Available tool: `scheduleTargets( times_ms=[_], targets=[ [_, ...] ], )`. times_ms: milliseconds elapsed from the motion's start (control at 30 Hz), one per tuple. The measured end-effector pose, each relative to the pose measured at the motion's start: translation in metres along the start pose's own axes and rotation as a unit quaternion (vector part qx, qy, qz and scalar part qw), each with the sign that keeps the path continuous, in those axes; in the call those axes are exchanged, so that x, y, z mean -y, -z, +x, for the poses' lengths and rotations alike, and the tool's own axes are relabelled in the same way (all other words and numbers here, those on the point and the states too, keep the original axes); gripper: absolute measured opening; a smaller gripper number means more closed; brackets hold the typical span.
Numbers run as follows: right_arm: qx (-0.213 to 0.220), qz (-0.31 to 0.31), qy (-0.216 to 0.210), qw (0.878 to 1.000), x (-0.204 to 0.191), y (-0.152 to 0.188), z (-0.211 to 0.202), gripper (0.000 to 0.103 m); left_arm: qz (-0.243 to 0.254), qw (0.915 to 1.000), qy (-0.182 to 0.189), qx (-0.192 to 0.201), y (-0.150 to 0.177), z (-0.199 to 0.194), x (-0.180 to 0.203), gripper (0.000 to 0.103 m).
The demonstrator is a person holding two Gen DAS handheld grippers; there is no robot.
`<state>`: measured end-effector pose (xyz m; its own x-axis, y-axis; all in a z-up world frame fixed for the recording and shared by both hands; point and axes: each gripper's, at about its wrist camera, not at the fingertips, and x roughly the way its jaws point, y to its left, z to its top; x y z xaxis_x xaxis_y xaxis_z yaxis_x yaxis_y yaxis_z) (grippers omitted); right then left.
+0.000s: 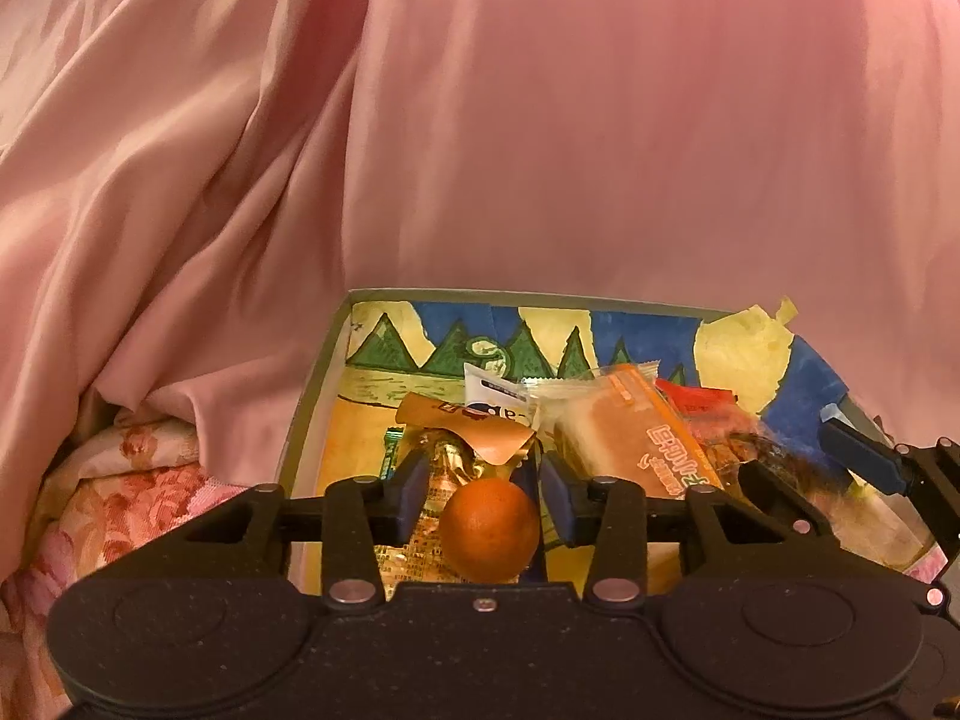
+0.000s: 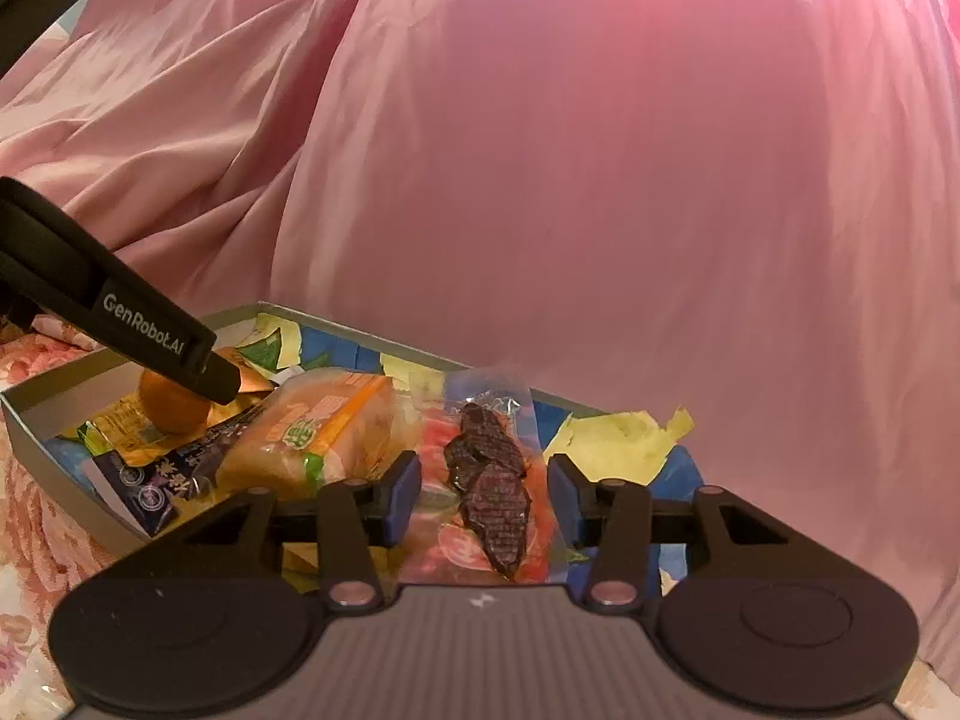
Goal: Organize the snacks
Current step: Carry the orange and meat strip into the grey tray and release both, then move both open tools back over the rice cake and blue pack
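Snacks lie piled in a shallow box [image 1: 312, 396] whose floor is covered with a painted picture of green peaks, blue sky and yellow patches. The box sits on a floral cloth [image 1: 138, 480], with a pink drape [image 1: 540, 120] hanging behind it.

My left gripper [image 1: 486, 480] hovers over the box's left end with its jaws apart. An orange [image 1: 489, 531] sits between them, not pinched, on top of a gold foil packet [image 1: 447, 462]. Just beyond lie a tan sachet [image 1: 474, 426] and a white sachet [image 1: 495, 396]. To their right is a wrapped cake [image 1: 636, 438] in clear and orange film.

My right gripper [image 2: 485, 492] is over the box's right end, jaws apart too. Between them lies a clear packet [image 2: 492, 480] with dark dried pieces over a red print; neither pad touches it. Left of it is the cake, then a dark blue packet [image 2: 162, 480] at the box's near wall.
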<state>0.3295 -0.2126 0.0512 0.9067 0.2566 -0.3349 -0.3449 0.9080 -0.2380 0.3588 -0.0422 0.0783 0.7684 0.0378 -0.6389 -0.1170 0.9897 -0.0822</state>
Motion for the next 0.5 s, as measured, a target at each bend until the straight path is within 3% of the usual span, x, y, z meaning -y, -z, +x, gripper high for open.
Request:
scheduleTargets(
  times_ms=[133,300,500],
  targets=[
    [0.0,0.0,-0.001,1.0,0.0,-0.001,-0.001,0.059,-0.01,0.9999,-0.007,0.005,0.0,-0.005,-0.001,0.058],
    [-0.004,0.004,-0.004,1.0,0.0,-0.001,-0.004,0.068,-0.023,0.9993,-0.016,0.024,0.001,-0.017,-0.002,0.082],
    [0.007,0.013,-0.006,1.0,0.005,-0.005,-0.017,0.084,-0.039,0.9975,-0.028,0.052,0.001,-0.035,-0.005,0.099]
  ],
)
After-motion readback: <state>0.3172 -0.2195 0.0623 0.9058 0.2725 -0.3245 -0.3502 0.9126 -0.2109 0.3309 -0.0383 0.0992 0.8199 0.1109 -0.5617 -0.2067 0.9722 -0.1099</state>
